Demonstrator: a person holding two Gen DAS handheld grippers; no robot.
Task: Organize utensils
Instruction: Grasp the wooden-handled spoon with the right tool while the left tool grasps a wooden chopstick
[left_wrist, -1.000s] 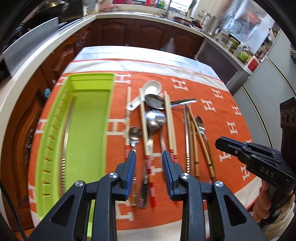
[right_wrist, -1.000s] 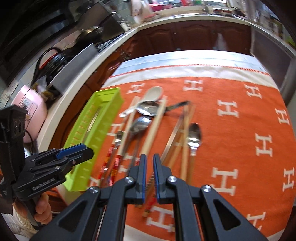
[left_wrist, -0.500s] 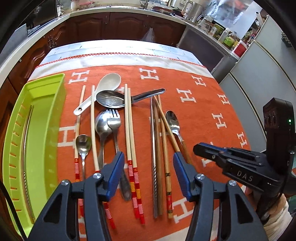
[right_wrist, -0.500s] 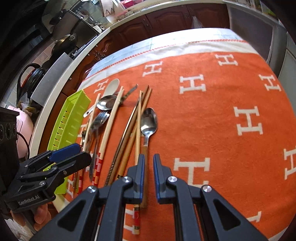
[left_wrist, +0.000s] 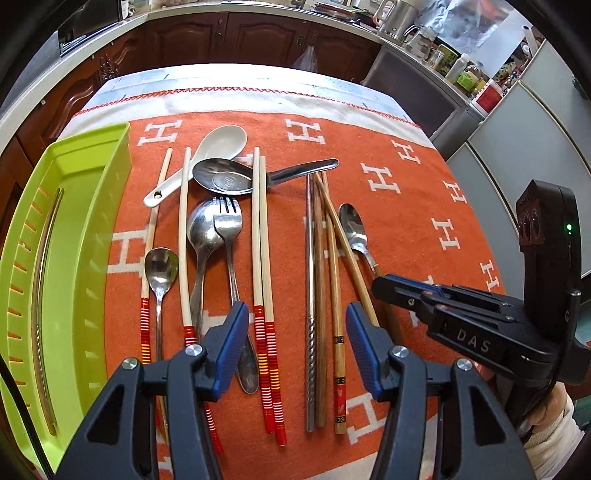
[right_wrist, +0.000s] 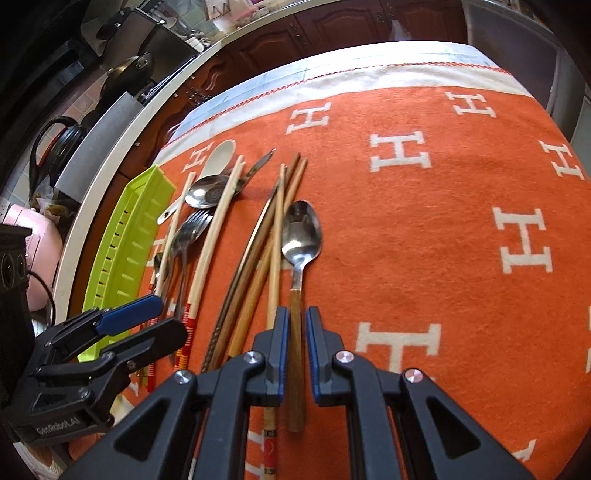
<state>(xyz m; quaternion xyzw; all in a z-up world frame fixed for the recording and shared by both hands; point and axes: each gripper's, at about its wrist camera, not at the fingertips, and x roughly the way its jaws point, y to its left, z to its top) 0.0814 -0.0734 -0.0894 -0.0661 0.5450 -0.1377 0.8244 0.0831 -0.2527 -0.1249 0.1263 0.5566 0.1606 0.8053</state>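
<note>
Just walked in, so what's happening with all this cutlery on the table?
A person is sorting utensils with handheld tongs. The right tongs straddle the wooden-handled spoon, nearly closed around its handle. The left tongs hover open over the chopsticks and fork. Everything lies on the orange cloth; the green tray holds only one thin piece.

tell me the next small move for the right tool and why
Probably lower and close the right tool on the wooden-handled spoon. Its jaws are slightly apart, straddling the handle, not visibly pinching it, and the spoon lies on the orange cloth at the row's right edge.
</note>
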